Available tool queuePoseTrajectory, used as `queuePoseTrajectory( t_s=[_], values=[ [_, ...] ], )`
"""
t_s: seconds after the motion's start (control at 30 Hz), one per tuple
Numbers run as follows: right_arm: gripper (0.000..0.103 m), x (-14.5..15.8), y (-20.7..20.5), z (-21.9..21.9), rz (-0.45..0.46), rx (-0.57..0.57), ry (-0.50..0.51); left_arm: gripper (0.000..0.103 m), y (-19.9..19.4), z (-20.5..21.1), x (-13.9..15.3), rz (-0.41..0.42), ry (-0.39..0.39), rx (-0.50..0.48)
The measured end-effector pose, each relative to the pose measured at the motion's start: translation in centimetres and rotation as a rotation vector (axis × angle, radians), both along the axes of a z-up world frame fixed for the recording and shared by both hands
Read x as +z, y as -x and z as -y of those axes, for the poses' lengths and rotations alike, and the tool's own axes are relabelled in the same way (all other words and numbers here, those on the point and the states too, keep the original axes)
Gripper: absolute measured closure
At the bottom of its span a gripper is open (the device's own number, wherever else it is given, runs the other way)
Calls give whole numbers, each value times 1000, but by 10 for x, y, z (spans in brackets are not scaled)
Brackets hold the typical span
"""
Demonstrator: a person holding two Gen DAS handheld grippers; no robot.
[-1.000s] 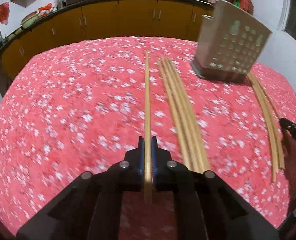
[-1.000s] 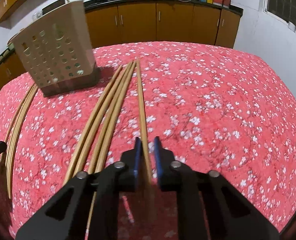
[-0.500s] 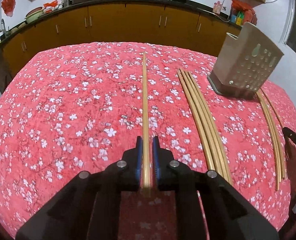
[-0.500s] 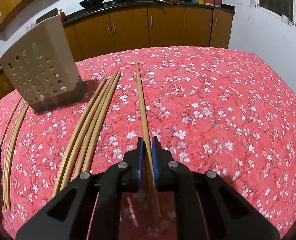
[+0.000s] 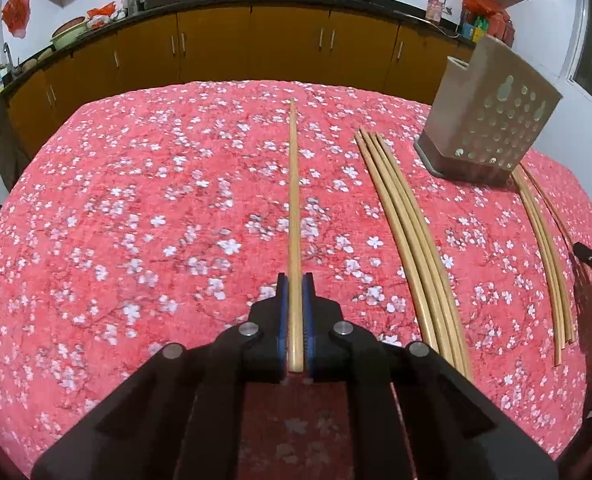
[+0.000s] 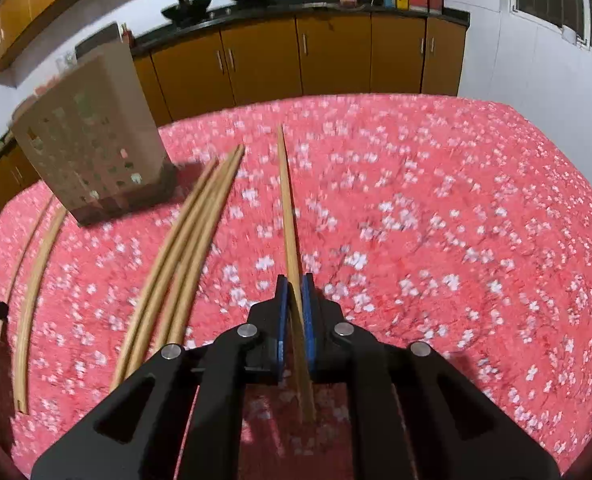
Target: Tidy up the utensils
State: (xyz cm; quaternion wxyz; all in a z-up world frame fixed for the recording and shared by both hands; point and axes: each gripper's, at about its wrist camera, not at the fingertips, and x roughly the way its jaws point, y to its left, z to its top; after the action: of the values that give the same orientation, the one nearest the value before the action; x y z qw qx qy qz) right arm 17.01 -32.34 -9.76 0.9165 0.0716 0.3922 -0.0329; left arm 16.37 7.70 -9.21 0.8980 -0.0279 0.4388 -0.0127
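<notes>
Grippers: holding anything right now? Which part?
Left gripper and right gripper each clamp one chopstick near its rear end; the long shaft points forward.

Loose bamboo chopsticks point(image 5: 412, 240) beside perforated holder point(image 5: 484, 120)

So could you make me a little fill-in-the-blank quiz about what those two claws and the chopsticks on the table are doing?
1. Each claw, the left claw and the right claw, is shut on a single ____.
2. The tablecloth is red with white ____.
3. The perforated beige holder stands on the table with ____ chopsticks inside it.
4. The loose chopsticks between the left claw's chopstick and the holder lie ____ on the cloth.

Missing words: chopstick; flowers; no; flat
</notes>
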Motion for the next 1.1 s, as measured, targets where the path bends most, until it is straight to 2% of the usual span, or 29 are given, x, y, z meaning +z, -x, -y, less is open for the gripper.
queuePoseTrajectory(
  t_s=[0.2, 0.57, 0.67, 0.77, 0.9, 0.97, 1.03, 1.1],
  values=[
    [95, 42, 16, 6, 121, -5, 12, 95, 11, -7, 37, 83, 2, -5],
    [95, 103, 28, 18, 312, -34, 5, 95, 26, -11, 124, 326, 55, 20],
    [95, 111, 25, 18, 331, -36, 14, 95, 26, -12, 142, 381, 63, 35],
    [95, 106, 23, 19, 298, -23, 16, 95, 25, -12, 146, 393, 65, 39],
    [92, 70, 20, 21, 144, 5, -25, 95, 27, -10, 142, 391, 63, 34],
    [85, 48, 22, 21, 66, 19, -40, 95, 30, -11, 140, 388, 67, 34],
    [70, 32, 28, 16, 20, 34, -36, 95, 31, -12, 138, 385, 71, 36],
    [70, 20, 35, 11, -11, 54, -33, 95, 32, -14, 138, 384, 74, 39]
  ],
)
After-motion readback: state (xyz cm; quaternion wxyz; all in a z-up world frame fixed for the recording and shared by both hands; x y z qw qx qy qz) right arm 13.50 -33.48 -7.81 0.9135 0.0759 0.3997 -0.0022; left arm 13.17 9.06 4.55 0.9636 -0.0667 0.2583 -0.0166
